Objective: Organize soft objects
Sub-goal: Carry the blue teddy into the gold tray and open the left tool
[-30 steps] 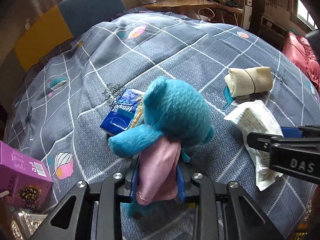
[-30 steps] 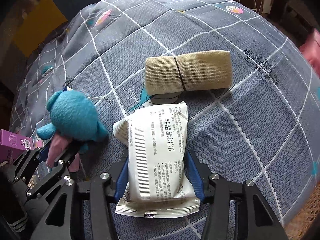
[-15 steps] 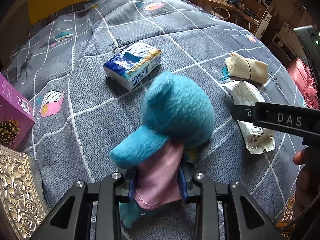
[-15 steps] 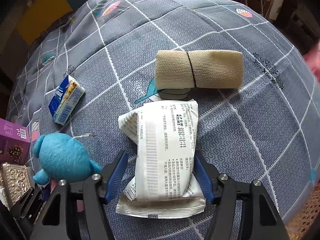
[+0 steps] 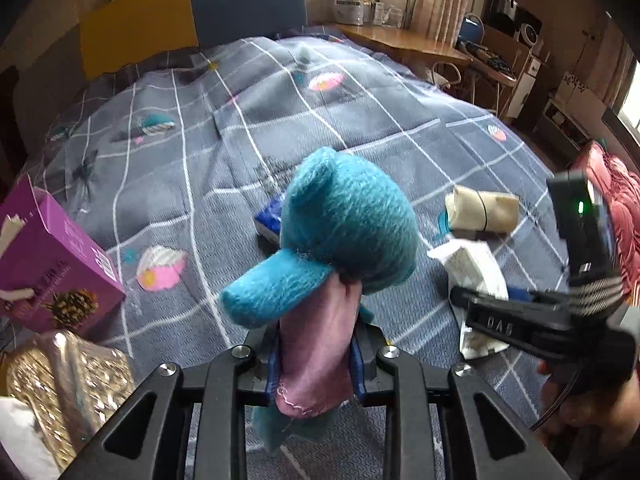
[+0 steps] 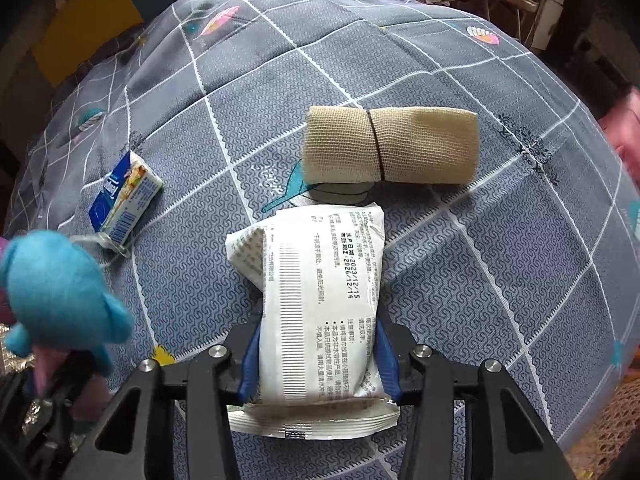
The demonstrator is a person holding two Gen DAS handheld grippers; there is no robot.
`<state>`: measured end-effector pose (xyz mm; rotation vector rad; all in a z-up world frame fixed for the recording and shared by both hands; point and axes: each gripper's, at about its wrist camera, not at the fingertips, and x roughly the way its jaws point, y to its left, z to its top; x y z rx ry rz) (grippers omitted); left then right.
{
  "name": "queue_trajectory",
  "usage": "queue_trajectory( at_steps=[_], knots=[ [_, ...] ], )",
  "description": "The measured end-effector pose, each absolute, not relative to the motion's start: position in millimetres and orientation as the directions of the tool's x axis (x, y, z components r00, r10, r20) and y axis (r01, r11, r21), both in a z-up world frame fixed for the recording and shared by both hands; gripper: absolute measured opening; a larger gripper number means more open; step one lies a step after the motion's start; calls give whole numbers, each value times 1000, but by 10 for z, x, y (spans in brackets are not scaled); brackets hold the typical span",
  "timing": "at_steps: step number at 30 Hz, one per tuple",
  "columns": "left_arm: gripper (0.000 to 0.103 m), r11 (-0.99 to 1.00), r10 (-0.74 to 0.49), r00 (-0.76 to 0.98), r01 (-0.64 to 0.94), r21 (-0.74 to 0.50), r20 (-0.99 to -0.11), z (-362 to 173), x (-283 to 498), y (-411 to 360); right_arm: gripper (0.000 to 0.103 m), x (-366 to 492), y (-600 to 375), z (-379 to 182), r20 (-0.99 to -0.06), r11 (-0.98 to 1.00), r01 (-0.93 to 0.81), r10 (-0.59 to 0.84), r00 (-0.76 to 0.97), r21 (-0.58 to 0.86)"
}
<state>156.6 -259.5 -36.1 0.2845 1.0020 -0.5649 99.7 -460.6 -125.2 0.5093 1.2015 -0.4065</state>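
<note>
My left gripper [image 5: 316, 356] is shut on a blue plush bear [image 5: 344, 228] with a pink cloth body, held above the grey checked bedspread [image 5: 200, 160]. The bear also shows at the left of the right wrist view [image 6: 56, 292]. My right gripper [image 6: 316, 356] is shut on a white wet-wipe pack [image 6: 320, 300], which also shows in the left wrist view [image 5: 476, 276]. A beige rolled cloth [image 6: 392, 144] lies just beyond the pack. A blue tissue pack [image 6: 124, 200] lies to the left, half hidden behind the bear in the left wrist view [image 5: 270, 218].
A purple carton [image 5: 48, 268] and a gold patterned box [image 5: 68, 384] stand at the left edge. A red cushion [image 5: 616, 200] lies at the far right. A wooden desk [image 5: 404, 40] and a blue-yellow headboard [image 5: 192, 16] stand behind the bed.
My left gripper has lifted the bear up and back toward the left, uncovering the tissue pack. My right gripper has raised the wipe pack slightly.
</note>
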Motion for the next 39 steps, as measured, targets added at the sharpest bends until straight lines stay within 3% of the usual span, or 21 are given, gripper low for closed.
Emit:
queue_trajectory(
  at_steps=[9,17,29,39],
  knots=[
    [26,937,-269,572,341,-74,-775,615,2491,-1629,50,992,-4503,-1243,-948,845,520,-56,313,122],
    [26,989,-149,671,95,-116,-726,813,2620,-115,55,1092,-4221,-1291,-950,881,470,-99,294,54],
    [26,950,-47,670,-199,-240,-741,224,1581,1785,54,1044,-4109,-1276,-946,886,462,-123,300,31],
    [26,859,6,621,-404,-314,-784,-372,706,2531,53,1053,-3929,-1254,-941,900,435,-160,299,-15]
  ],
)
